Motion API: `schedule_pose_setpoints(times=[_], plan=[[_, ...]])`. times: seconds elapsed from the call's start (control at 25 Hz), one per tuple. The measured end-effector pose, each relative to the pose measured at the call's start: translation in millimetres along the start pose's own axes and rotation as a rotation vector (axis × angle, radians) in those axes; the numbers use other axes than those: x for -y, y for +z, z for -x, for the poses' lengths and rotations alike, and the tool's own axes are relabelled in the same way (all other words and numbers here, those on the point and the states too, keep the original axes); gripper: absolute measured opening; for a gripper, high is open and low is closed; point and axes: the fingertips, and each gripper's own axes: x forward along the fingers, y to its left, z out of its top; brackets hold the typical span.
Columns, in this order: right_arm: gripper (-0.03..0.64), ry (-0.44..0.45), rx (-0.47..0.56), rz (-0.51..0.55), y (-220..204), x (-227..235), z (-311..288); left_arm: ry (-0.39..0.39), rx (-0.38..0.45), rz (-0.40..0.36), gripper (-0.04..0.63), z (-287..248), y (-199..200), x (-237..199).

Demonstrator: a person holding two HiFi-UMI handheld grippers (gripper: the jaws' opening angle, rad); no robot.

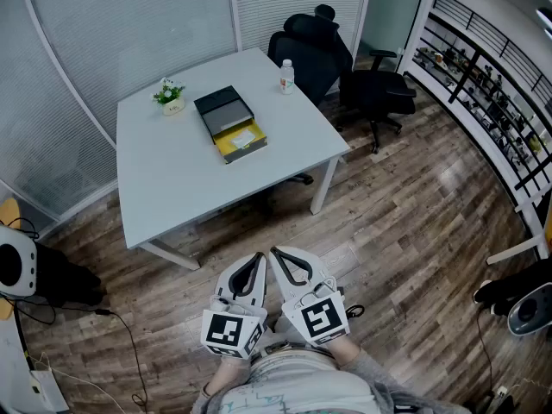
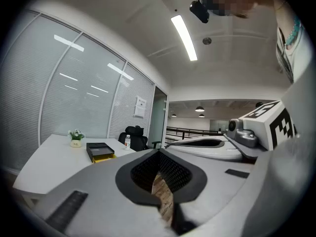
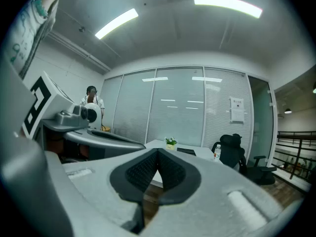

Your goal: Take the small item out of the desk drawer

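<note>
Small item (image 1: 244,136), pale, lies in the pulled-out yellow drawer (image 1: 228,150) of the black desk unit (image 1: 222,106) on the white table (image 1: 172,179), well ahead of the 2 grippers and slightly left. Left gripper (image 1: 256,261) and right gripper (image 1: 278,257) sit side by side, jaws together, nothing held. The left looks marginally nearer.
</note>
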Motion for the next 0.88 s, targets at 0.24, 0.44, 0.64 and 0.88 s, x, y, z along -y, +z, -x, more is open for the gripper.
schedule_pose_setpoints(times=[0.24, 0.44, 0.64, 0.88], plan=[[0.003, 0.017, 0.022, -0.023, 5.6, 3.5, 8.7, 0.002, -0.007, 0.006, -0.003, -3.8, -5.0, 6.4], [0.003, 0.042, 0.026, -0.044, -0.1, 9.0, 13.5, 0.007, -0.016, 0.009, -0.003, -7.7, -10.1, 10.9], [0.003, 0.055, 0.012, -0.030, 2.7, 8.9, 4.0, 0.028, -0.017, 0.016, -0.003, -8.0, -9.6, 1.2], [0.003, 0.065, 0.016, -0.014, 3.7, 11.0, -18.4, 0.038, 0.008, 0.024, -0.003, -13.7, -1.6, -21.6]])
